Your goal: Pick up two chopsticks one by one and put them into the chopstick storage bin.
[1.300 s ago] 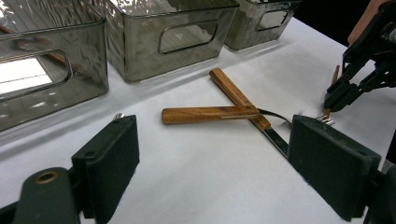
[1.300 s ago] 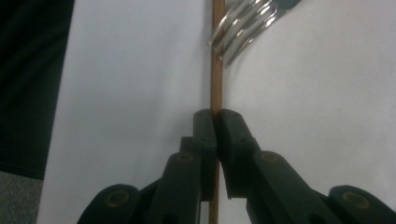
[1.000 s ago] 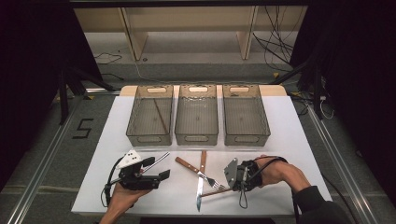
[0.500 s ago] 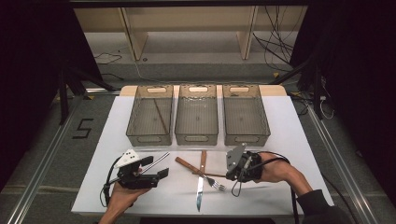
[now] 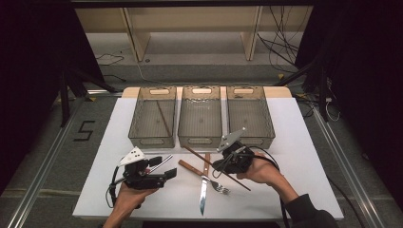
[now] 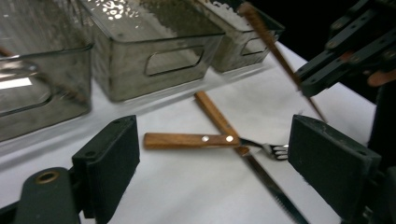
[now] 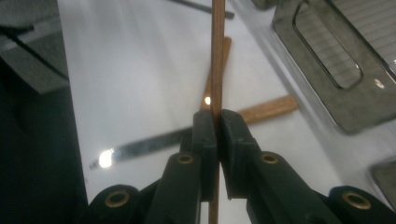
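Note:
My right gripper (image 5: 227,163) (image 7: 218,125) is shut on a thin brown chopstick (image 5: 199,156) (image 7: 216,51) and holds it slanted just above the table, its far tip towards the bins. Under and beside it lie a wooden-handled knife (image 5: 204,190) (image 7: 268,110) and a wooden-handled fork (image 5: 189,167) (image 7: 226,52), crossed over each other. My left gripper (image 5: 164,172) (image 6: 219,163) rests open on the white table (image 5: 304,156) at the front left, pointing at the fork handle (image 6: 187,140) and the knife handle (image 6: 215,115). The chopstick (image 6: 278,50) and the right gripper (image 6: 345,51) show beyond them.
Three clear grey bins stand side by side at the back: left (image 5: 138,127), middle (image 5: 200,140), right (image 5: 266,124). Another brown chopstick (image 5: 163,118) lies in the left bin. A thin metal rod (image 5: 165,160) lies by my left gripper.
My right gripper has moved left and away from the person, towards the bins, with the chopstick in it. My left gripper has stayed put.

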A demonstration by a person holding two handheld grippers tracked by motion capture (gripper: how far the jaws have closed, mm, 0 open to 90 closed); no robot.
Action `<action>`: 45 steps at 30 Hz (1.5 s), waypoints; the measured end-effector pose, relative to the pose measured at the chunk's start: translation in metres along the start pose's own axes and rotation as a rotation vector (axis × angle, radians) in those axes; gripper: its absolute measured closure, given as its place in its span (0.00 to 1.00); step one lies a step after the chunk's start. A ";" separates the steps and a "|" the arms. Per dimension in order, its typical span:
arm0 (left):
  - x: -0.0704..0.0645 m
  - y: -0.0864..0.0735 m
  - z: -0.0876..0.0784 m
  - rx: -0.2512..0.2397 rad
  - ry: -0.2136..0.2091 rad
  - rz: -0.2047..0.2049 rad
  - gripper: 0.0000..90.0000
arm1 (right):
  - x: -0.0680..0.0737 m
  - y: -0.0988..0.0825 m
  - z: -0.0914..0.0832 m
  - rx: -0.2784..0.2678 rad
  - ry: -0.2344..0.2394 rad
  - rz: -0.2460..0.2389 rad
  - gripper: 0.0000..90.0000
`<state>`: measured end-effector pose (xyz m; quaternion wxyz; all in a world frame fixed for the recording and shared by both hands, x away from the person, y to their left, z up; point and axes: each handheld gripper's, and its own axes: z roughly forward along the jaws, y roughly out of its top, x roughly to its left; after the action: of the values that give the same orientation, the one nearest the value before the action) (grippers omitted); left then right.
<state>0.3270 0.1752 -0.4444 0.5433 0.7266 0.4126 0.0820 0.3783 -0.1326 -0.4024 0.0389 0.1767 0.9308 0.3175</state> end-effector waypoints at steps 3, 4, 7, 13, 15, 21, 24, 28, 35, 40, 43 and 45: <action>-0.005 0.009 0.006 -0.003 -0.024 -0.005 0.20 | 0.003 0.006 0.002 -0.025 0.010 0.050 0.95; -0.007 0.012 0.008 -0.005 -0.032 -0.005 0.20 | 0.003 0.007 0.003 -0.037 0.012 0.062 0.95; -0.012 0.021 0.014 0.002 -0.049 -0.002 0.22 | 0.005 0.013 0.003 -0.052 0.026 0.105 0.95; -0.018 0.034 0.023 0.000 -0.087 -0.037 0.29 | 0.007 0.021 0.000 -0.084 0.037 0.160 0.95; -0.018 0.037 0.026 -0.002 -0.100 -0.054 0.32 | 0.008 0.023 0.000 -0.090 0.040 0.161 0.95; -0.021 0.047 0.034 -0.014 -0.138 -0.092 0.46 | 0.011 0.027 0.001 -0.122 0.050 0.182 0.95; -0.021 0.050 0.037 -0.016 -0.157 -0.107 0.53 | 0.012 0.028 0.000 -0.138 0.054 0.176 0.95; -0.021 0.051 0.040 -0.016 -0.186 -0.135 0.63 | 0.012 0.028 -0.002 -0.151 0.047 0.186 0.95; -0.018 0.052 0.040 -0.031 -0.210 -0.158 0.80 | 0.014 0.029 -0.002 -0.166 0.052 0.178 0.95; -0.014 0.053 0.038 -0.044 -0.258 -0.200 0.87 | 0.015 0.029 -0.002 -0.185 0.056 0.170 0.95; -0.014 0.054 0.038 -0.048 -0.292 -0.222 0.92 | 0.015 0.030 -0.001 -0.194 0.057 0.160 0.95; -0.014 0.055 0.036 -0.048 -0.300 -0.218 0.93 | 0.016 0.030 -0.002 -0.199 0.062 0.166 0.95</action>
<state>0.3666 0.1357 -0.4072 0.6215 0.6684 0.4014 -0.0767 0.3721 -0.1061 -0.3822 0.0008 0.2385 0.8777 0.4158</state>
